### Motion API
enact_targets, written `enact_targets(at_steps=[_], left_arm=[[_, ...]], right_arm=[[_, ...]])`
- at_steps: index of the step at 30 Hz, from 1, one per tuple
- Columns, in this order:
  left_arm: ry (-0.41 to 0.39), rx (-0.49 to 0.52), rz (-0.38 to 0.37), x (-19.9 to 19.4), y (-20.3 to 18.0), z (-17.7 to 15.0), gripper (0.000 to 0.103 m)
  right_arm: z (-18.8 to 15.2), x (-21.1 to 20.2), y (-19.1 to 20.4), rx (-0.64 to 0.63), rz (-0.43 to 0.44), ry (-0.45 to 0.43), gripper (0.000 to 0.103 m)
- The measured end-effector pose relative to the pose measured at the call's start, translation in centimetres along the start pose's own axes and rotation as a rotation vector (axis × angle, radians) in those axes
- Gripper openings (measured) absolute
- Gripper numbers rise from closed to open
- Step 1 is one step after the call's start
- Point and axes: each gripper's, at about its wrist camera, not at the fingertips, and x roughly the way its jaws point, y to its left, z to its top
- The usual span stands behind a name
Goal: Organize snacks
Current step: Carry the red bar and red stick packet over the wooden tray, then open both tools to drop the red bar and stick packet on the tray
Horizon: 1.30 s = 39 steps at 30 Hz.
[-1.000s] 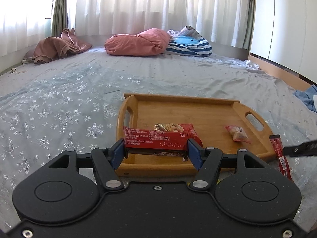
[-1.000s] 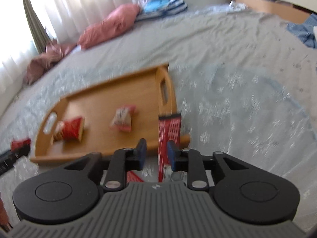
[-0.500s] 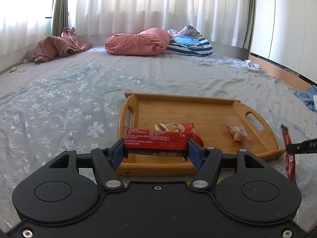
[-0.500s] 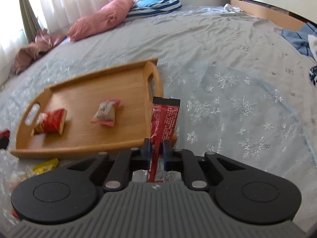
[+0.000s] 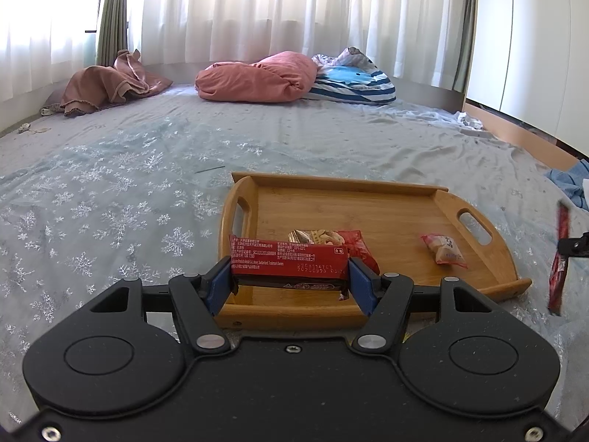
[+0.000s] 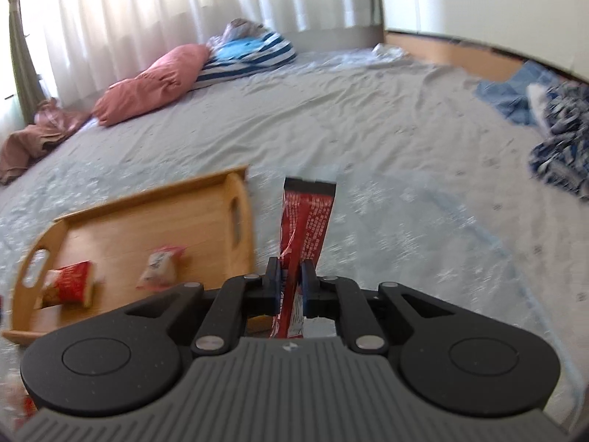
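Observation:
A bamboo tray (image 5: 368,202) lies on the bed; it also shows in the right wrist view (image 6: 147,217). In it lie a red snack bag (image 5: 349,241) and a small pink-white packet (image 5: 443,248). My left gripper (image 5: 289,280) is shut on a red and black snack bar (image 5: 289,263), held crosswise over the tray's near rim. My right gripper (image 6: 291,280) is shut on a long red snack stick (image 6: 307,217), held above the sheet right of the tray. That stick also shows at the right edge of the left wrist view (image 5: 559,258).
The bed sheet (image 5: 129,191) has a snowflake pattern. A pink pillow (image 5: 257,77), a striped blue cushion (image 5: 353,81) and a brown blanket (image 5: 106,84) lie at the far end. Blue clothes (image 6: 545,110) lie at the right. A wooden bed edge (image 5: 515,136) runs along the right.
My right gripper closed on the red snack stick and lifted it off the sheet beside the tray. My left gripper has stayed still, holding its bar.

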Motion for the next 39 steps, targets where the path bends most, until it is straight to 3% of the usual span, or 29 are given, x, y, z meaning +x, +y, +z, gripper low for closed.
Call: enact_targets(at_steps=[2, 7, 18, 22, 28, 39], left_arm=[[0.0, -0.002, -0.001, 0.0, 0.0, 0.0, 0.063], [0.005, -0.011, -0.004, 0.4, 0.2, 0.1, 0.063], [-0.002, -0.005, 0.014, 2.2, 0.2, 1.5, 0.063], [0.008, 0.005, 0.018, 3.4, 0.1, 1.5, 0.063], [0.033, 0.013, 0.009, 4.9, -0.2, 1.3, 0.063], [0.114, 0.017, 0.024, 8.0, -0.7, 1.0, 0.063]], right_arm=[[0.1, -0.1, -0.4, 0.002, -0.023, -0.014, 0.011], [0.9, -0.2, -0.9, 0.043, 0.042, -0.006, 0.011], [3.6, -0.1, 2.9, 0.001, 0.172, -0.035, 0.01], [4.5, 1.4, 5.0, -0.051, 0.213, 0.01, 0.01], [4.3, 5.4, 7.8, -0.114, 0.206, 0.11, 0.01], [2.6, 9.8, 8.9, -0.096, 0.212, 0.189, 0.007]])
